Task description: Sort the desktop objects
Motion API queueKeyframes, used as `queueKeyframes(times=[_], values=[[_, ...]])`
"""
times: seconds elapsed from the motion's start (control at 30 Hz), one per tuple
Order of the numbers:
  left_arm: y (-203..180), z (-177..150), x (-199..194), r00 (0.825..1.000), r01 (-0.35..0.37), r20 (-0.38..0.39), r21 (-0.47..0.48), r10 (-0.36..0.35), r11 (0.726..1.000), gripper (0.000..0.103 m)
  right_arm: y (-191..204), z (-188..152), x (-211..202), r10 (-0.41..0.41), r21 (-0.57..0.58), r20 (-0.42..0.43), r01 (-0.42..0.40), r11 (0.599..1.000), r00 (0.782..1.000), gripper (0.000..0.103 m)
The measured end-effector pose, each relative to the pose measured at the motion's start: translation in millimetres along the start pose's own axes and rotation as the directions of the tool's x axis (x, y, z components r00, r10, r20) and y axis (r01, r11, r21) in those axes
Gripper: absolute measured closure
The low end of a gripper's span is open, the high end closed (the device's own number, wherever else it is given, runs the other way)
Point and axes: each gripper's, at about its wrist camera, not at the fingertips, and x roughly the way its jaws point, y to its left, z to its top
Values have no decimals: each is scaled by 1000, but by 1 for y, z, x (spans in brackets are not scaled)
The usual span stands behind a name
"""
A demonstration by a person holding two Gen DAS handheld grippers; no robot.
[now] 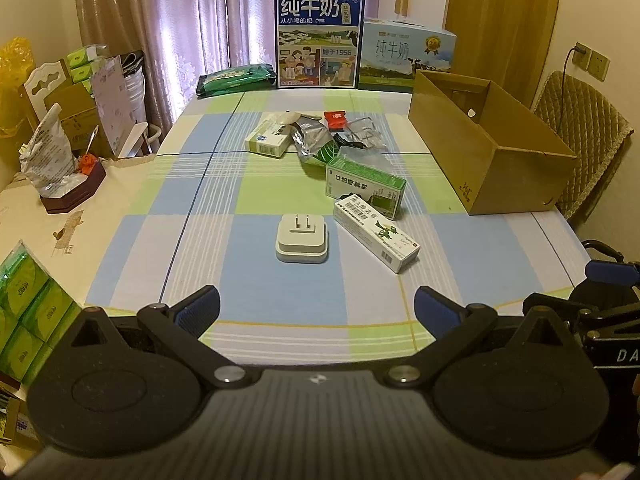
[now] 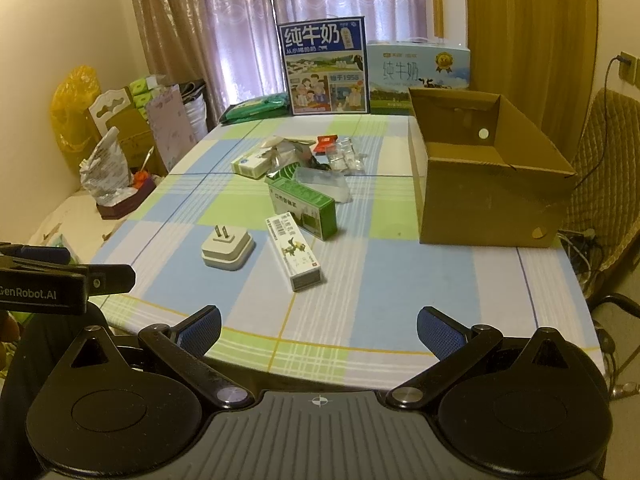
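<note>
Jaws spread over checked tablecloth (curtains behind).

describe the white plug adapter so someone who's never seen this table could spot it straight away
Start at the open cardboard box on the right side of the checked tablecloth, then look left past the long white medicine box. The white plug adapter sits alone, nearest the grippers. It is the only rounded square block, with two metal prongs sticking up and no print.

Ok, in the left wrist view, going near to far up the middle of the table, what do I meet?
White plug adapter → long white medicine box → green medicine box → foil pouch → tall blue milk carton.
</note>
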Motion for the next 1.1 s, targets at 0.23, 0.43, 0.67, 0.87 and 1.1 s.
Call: queueKeyframes(times=[0.23, 0.43, 0.67, 0.87, 1.1], values=[[0, -1, 0, 1000, 0, 1, -5, 0, 1000, 1, 1, -2, 1, 2, -1, -9, -2, 1000, 1000, 2], [0, -2, 0, 1000, 5, -2, -9, -5, 1000, 1, -1, -2, 0, 1, 2, -9, -1, 1000, 1000, 2], [0, -3, 2, 1000, 17, -9, -11, -17, 1000, 1, -2, -4, 1, 1, 6, -17, -1, 1000, 1000, 2], [0, -3, 2, 1000, 17, -10, -11, -18, 1000, 1, -3, -6, 1, 2, 17, -20, -2, 1000, 1000, 2], [2, -3, 3, 1000, 22, -10, -11, -22, 1000, 1, -3, -5, 4, 6, 13, -26, -6, 1000, 1000, 2]])
